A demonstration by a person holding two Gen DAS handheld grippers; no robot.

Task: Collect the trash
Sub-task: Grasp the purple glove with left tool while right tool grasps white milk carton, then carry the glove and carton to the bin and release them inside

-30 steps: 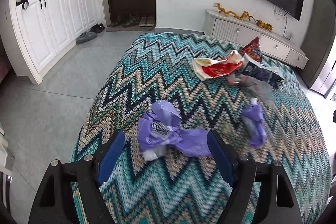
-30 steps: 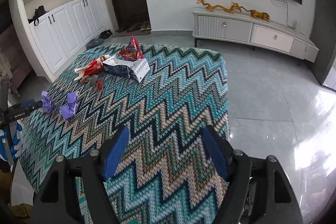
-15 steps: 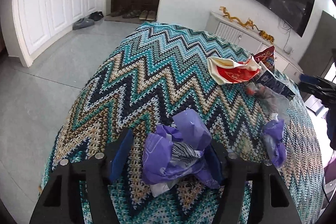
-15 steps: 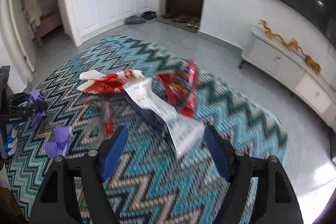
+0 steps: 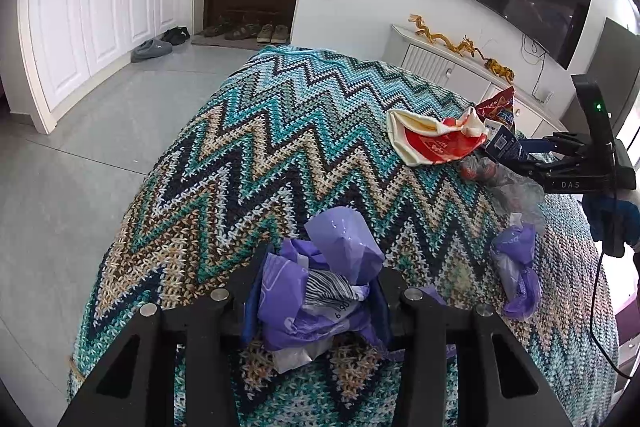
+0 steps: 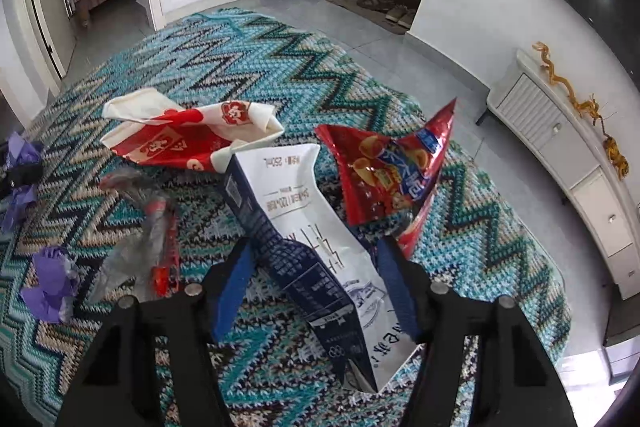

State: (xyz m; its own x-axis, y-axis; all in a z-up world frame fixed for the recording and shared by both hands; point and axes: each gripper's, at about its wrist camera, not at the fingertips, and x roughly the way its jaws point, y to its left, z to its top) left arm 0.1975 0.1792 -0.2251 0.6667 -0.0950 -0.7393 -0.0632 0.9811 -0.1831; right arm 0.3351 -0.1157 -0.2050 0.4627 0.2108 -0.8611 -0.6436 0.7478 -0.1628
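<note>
My left gripper [image 5: 316,291] is shut on a crumpled purple plastic bag [image 5: 328,283] at the near edge of the zigzag-covered table [image 5: 256,147]. My right gripper [image 6: 312,279] is open, its blue fingers either side of a flattened blue and white milk carton [image 6: 304,239] lying on the table; it also shows at the right of the left wrist view [image 5: 528,151]. A red and white paper wrapper [image 6: 180,135], a red snack bag [image 6: 392,171], a clear wrapper [image 6: 140,235] and a second purple bag [image 6: 52,283] lie around the carton.
The table drops off to grey tile floor [image 5: 80,155] on all sides. A white TV cabinet [image 6: 568,147] stands by the far wall, white cupboards [image 5: 100,11] and shoes [image 5: 272,33] near the door.
My left gripper moved forward around the purple bag and closed on it. My right gripper swept left across the table and came down over the milk carton, still open.
</note>
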